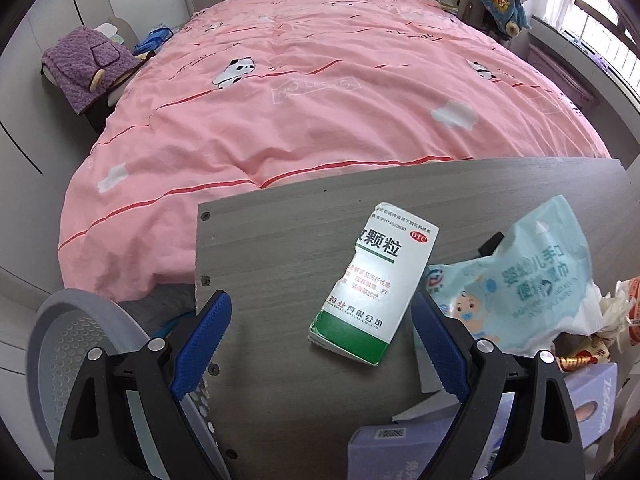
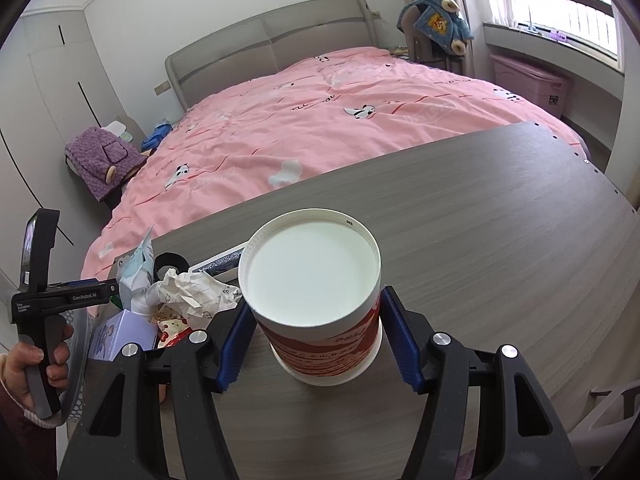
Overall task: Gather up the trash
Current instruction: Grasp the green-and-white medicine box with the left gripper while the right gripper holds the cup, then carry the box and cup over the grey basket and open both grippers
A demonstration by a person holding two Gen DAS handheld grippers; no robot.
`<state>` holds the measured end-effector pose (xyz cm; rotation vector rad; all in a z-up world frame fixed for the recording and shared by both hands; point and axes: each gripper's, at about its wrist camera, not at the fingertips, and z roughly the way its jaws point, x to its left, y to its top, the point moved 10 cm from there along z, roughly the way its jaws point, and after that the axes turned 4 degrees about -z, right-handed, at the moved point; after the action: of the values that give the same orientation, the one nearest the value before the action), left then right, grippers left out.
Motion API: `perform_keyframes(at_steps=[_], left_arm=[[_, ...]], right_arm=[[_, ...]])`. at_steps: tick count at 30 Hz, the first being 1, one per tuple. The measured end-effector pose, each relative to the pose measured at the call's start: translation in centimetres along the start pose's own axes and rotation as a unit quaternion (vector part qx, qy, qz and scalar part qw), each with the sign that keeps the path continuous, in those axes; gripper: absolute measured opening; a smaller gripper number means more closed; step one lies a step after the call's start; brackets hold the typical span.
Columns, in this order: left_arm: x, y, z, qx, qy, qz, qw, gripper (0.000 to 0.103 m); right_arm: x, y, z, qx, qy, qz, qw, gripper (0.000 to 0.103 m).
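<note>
Right now our right gripper (image 2: 316, 344) pinches the red-and-white cup (image 2: 320, 300), upright over the table (image 2: 500, 240); left gripper (image 1: 320, 340) is spread, medicine box (image 1: 372, 284) lying flat just ahead between the fingers, long axis running away, tilted right, so left takes it
</note>
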<state>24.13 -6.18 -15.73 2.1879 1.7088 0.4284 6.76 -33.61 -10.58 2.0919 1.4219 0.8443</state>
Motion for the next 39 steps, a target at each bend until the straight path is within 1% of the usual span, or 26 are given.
perform_keyframes(at_steps=[5, 9, 12, 17, 18, 19, 20, 21, 22, 24, 27, 31, 35, 39], left_arm=[[0.6, 0.2, 0.5, 0.005, 0.006, -0.001, 1.0, 0.087], [0.3, 0.6, 0.8, 0.001, 0.0, 0.006, 1.0, 0.087], [0.0, 0.8, 1.7, 0.009, -0.003, 0.01, 0.9999, 0.087], [-0.1, 1.2, 2.1, 0.005, -0.008, 0.006, 0.9999, 0.085], [-0.2, 1.2, 2.1, 0.003, -0.01, 0.006, 0.9999, 0.078], [-0.3, 1.3, 2.0, 0.002, -0.014, 0.007, 0.9999, 0.062], [-0.4, 1.2, 2.0, 0.005, -0.02, 0.008, 0.9998, 0.057], [-0.6, 1.2, 1.9, 0.005, -0.028, 0.006, 0.9996, 0.046], [-0.6, 1.2, 1.8, 0.006, -0.028, 0.006, 0.9996, 0.037], [-0.4, 1.2, 1.5, 0.002, -0.028, 0.004, 0.9996, 0.035], [0.3, 1.1, 0.6, -0.011, -0.028, -0.009, 0.9995, 0.035], [1.9, 0.7, -1.9, -0.041, -0.019, -0.029, 0.9986, 0.035], [3.8, -0.3, -5.1, -0.074, 0.002, -0.044, 0.9963, 0.035], [5.9, -1.9, -7.7, -0.097, 0.008, -0.066, 0.9931, 0.035]], right_arm=[[0.0, 0.0, 0.0, 0.0, 0.001, 0.0, 1.0, 0.06], [0.0, 0.0, 0.0, 0.0, 0.002, 0.001, 1.0, 0.06], [-0.1, 0.0, -0.1, 0.0, 0.002, 0.001, 1.0, 0.06], [-0.1, 0.0, -0.1, -0.001, 0.0, 0.001, 1.0, 0.06], [-0.1, 0.1, -0.1, -0.001, 0.0, 0.002, 1.0, 0.06], [-0.2, 0.1, -0.1, -0.001, 0.0, 0.002, 1.0, 0.06], [-0.2, 0.1, -0.1, -0.001, -0.001, 0.003, 1.0, 0.06], [-0.1, 0.0, -0.1, 0.0, 0.0, 0.003, 1.0, 0.06], [-0.1, 0.1, -0.1, -0.001, 0.0, 0.002, 1.0, 0.06], [-0.1, 0.0, -0.2, -0.001, 0.0, 0.001, 1.0, 0.06], [0.1, 0.1, -0.5, -0.002, 0.002, -0.003, 1.0, 0.06], [1.3, 0.1, -1.2, -0.005, 0.008, -0.013, 1.0, 0.06], [3.4, 0.2, -1.9, -0.009, 0.02, -0.03, 0.999, 0.06], [6.2, 0.2, -2.8, -0.013, 0.033, -0.054, 0.998, 0.06]])
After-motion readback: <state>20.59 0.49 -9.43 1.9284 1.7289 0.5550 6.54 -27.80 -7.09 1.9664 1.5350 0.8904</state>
